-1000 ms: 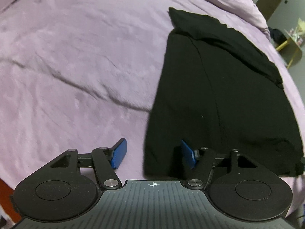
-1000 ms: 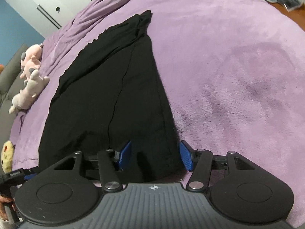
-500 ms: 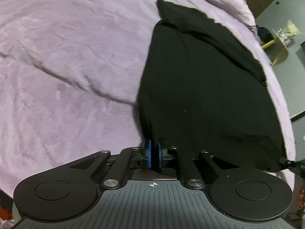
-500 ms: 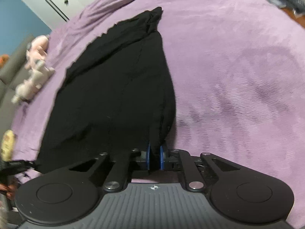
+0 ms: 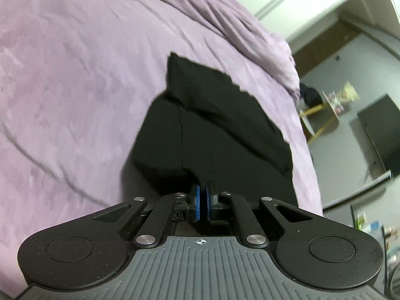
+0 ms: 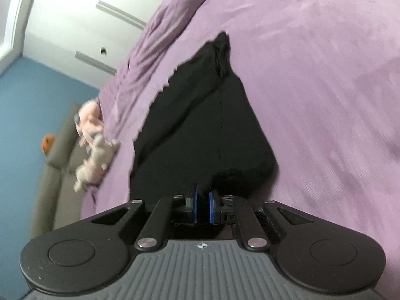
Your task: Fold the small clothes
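A black garment (image 5: pixel 215 130) lies on a purple blanket (image 5: pixel 75 80); it also shows in the right wrist view (image 6: pixel 200 125). My left gripper (image 5: pixel 202 196) is shut on the garment's near left corner and holds it lifted off the bed. My right gripper (image 6: pixel 202 201) is shut on the near right corner, also lifted. The near edge hangs from both grippers and bunches between them. The far end rests flat on the blanket with a folded band across it.
Plush toys (image 6: pixel 96 147) lie at the blanket's left edge beside a grey sofa (image 6: pixel 55 165). White wardrobe doors (image 6: pixel 82 25) stand behind. A yellow-legged side table (image 5: pixel 322 117) and a dark cabinet (image 5: pixel 380 132) stand off the bed's right side.
Both grippers went from open around the garment's near corners to shut on them. They have since lifted the near edge and carried it toward the far end, so the cloth looks shorter.
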A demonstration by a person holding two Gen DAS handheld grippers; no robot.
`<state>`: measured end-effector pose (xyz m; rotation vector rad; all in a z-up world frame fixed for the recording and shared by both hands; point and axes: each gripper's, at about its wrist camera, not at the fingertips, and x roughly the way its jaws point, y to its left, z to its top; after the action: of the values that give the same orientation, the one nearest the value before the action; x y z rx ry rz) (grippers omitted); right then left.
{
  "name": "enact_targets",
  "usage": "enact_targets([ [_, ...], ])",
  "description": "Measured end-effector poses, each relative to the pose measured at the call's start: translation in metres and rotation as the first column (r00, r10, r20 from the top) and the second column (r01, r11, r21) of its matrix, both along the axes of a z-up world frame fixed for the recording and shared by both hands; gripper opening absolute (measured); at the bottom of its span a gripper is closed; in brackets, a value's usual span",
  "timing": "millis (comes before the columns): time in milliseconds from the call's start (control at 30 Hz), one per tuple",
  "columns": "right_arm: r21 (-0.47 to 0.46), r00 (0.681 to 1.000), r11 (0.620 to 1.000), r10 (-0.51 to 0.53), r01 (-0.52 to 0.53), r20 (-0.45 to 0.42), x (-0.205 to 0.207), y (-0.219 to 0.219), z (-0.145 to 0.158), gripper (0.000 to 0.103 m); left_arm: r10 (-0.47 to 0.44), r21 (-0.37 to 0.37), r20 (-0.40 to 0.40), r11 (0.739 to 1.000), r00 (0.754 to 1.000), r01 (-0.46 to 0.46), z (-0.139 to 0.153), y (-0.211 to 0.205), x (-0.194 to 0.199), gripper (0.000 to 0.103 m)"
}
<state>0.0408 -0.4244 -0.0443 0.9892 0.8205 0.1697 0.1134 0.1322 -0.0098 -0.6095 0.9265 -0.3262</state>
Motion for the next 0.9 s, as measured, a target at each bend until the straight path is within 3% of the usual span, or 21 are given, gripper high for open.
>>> enact_targets([
  [267, 0.0, 0.986, 0.987, -0.157, 0.158, -0.048, 0.07, -0.024, -0.004, 0.008, 0.134, -0.031, -0.068, 0.99, 0.989, -0.136, -0.009, -0.001, 0.075, 0.007],
  [500, -0.066, 0.972, 0.978, -0.204, 0.197, -0.118, 0.114, -0.031, -0.023, 0.008, 0.182, 0.046, -0.135, 0.983, 0.974, -0.177, -0.035, -0.012, 0.134, 0.007],
  [700, -0.006, 0.965, 0.967, -0.253, 0.253, -0.065, 0.115, -0.044, -0.025, 0.027, 0.226, -0.012, -0.195, 0.973, 0.954, -0.232, -0.056, -0.001, 0.15, 0.011],
  [800, -0.125, 0.973, 0.967, -0.228, 0.222, -0.04, 0.111, -0.042, -0.015, 0.029, 0.247, -0.007, -0.171, 0.968, 0.954, -0.252, -0.057, 0.007, 0.149, 0.021],
  [900, -0.285, 0.984, 0.943, -0.181, 0.173, -0.001, 0.102, -0.037, -0.001, 0.033, 0.238, 0.044, -0.119, 0.971, 0.964, -0.234, -0.051, 0.012, 0.144, 0.023],
])
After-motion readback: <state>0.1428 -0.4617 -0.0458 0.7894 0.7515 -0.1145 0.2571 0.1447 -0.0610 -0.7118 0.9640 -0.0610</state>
